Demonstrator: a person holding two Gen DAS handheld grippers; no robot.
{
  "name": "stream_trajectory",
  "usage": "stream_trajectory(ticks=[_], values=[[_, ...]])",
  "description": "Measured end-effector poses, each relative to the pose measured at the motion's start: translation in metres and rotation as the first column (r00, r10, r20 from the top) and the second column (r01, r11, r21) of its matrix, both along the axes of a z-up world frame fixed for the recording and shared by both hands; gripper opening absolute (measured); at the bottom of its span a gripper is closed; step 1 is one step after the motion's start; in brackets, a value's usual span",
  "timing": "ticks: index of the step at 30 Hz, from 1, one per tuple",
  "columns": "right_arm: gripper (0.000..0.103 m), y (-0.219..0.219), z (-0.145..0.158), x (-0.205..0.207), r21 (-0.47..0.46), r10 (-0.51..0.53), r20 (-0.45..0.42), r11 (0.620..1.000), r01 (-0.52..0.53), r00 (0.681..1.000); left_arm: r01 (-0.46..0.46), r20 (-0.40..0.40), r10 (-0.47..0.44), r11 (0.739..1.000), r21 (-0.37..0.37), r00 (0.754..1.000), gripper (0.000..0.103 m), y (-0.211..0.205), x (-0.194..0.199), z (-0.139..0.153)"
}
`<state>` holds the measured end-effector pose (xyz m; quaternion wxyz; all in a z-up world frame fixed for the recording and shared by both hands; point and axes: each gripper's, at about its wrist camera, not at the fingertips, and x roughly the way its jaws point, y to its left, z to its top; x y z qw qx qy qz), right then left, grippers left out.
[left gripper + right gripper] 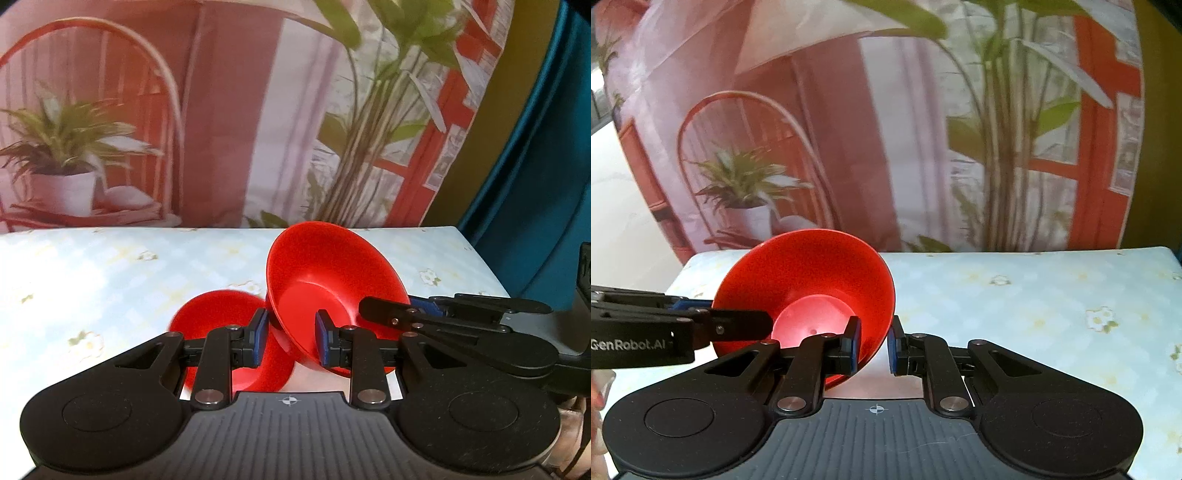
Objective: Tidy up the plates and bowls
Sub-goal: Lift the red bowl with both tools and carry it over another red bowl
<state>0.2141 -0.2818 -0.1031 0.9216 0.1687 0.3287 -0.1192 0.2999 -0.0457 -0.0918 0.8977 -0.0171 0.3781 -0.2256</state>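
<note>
Both grippers clamp one red bowl; second bowl beneath.

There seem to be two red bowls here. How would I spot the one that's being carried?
Start at the table with the pale flowered cloth, in front of the backdrop of potted plants. Above it, both grippers pinch opposite sides of the rim of one tilted red bowl: the left gripper and the right gripper. The other red bowl sits lower down with nothing gripping it.

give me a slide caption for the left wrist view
Both hand-held grippers, left and right, pinch the rim of a tilted red bowl above a second red bowl.
</note>
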Motion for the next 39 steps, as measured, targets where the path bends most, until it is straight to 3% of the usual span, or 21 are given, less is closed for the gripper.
stream_trajectory(ticks=[17,27,39], values=[[0.014,0.089,-0.005,-0.011,0.03,0.148,-0.03,0.989,-0.147,0.989,-0.061,-0.028,0.061,0.998,-0.007,0.998,0.029,0.079,-0.07,-0.015],[0.014,0.122,-0.02,-0.018,0.005,0.195,-0.08,0.981,-0.195,0.978,-0.078,-0.056,0.077,0.997,-0.017,0.995,0.029,0.097,-0.081,-0.039],[0.015,0.131,-0.032,-0.017,-0.015,0.211,-0.108,0.977,-0.214,0.971,-0.079,-0.072,0.077,0.997,-0.026,0.994,0.029,0.1,-0.077,-0.052]])
